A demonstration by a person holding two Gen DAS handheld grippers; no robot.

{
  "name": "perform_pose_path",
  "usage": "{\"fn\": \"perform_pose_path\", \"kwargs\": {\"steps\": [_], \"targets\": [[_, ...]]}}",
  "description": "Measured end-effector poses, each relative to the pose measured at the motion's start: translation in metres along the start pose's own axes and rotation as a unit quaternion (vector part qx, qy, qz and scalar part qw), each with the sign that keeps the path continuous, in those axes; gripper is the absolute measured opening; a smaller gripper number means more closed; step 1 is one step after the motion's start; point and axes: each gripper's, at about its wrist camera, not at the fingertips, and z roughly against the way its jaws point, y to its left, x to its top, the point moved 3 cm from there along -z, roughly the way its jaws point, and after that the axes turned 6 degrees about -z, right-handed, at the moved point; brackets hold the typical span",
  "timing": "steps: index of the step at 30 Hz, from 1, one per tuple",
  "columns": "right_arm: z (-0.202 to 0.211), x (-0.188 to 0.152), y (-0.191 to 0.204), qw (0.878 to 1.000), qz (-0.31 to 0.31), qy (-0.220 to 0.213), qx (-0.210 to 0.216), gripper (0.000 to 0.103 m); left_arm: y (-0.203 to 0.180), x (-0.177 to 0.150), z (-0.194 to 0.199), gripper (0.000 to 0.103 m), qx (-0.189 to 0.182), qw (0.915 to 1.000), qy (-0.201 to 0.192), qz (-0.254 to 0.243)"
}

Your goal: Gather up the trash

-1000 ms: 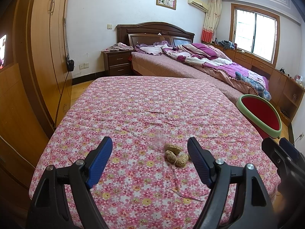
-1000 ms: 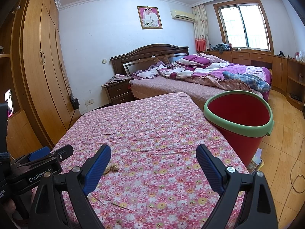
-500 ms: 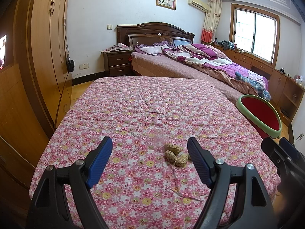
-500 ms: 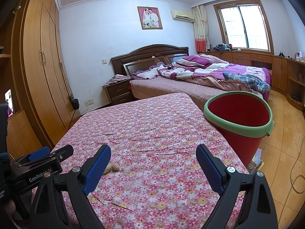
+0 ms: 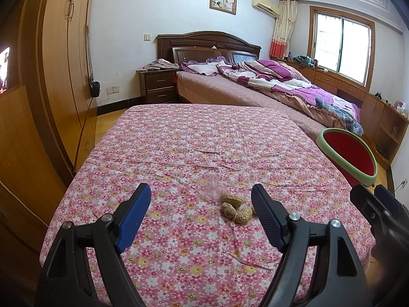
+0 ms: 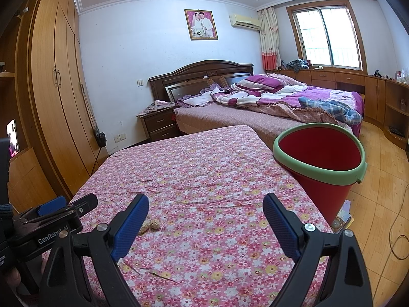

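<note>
Several peanut shells point(image 5: 234, 206) lie in a small heap on the pink floral bedspread point(image 5: 204, 140). My left gripper point(image 5: 202, 202) hangs open just in front of them, the heap closer to its right blue finger point(image 5: 265, 220). In the right wrist view the peanut shells point(image 6: 150, 224) peek out beside the left finger of my right gripper point(image 6: 205, 211), which is open and holds nothing. A red bucket with a green rim point(image 6: 319, 161) stands off the bed's right edge, tilted toward me. The red bucket point(image 5: 349, 157) also shows at the right of the left wrist view.
A second bed point(image 6: 268, 112) with a crumpled purple quilt stands beyond. A wooden wardrobe point(image 5: 58, 76) lines the left wall, a nightstand point(image 5: 158, 87) sits by the headboard. A thin twig point(image 6: 158, 273) lies on the bedspread near me. A cable point(image 6: 396, 235) trails on the wooden floor at right.
</note>
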Motion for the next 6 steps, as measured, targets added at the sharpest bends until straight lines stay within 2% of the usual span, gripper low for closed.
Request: {"fn": "perform_pose_path", "kwargs": {"steps": [6], "targets": [[-0.0001,0.0,-0.0002,1.0,-0.001,0.001,0.0,0.093,0.0,0.0,-0.0001,0.08,0.0,1.0,0.0,0.0]]}}
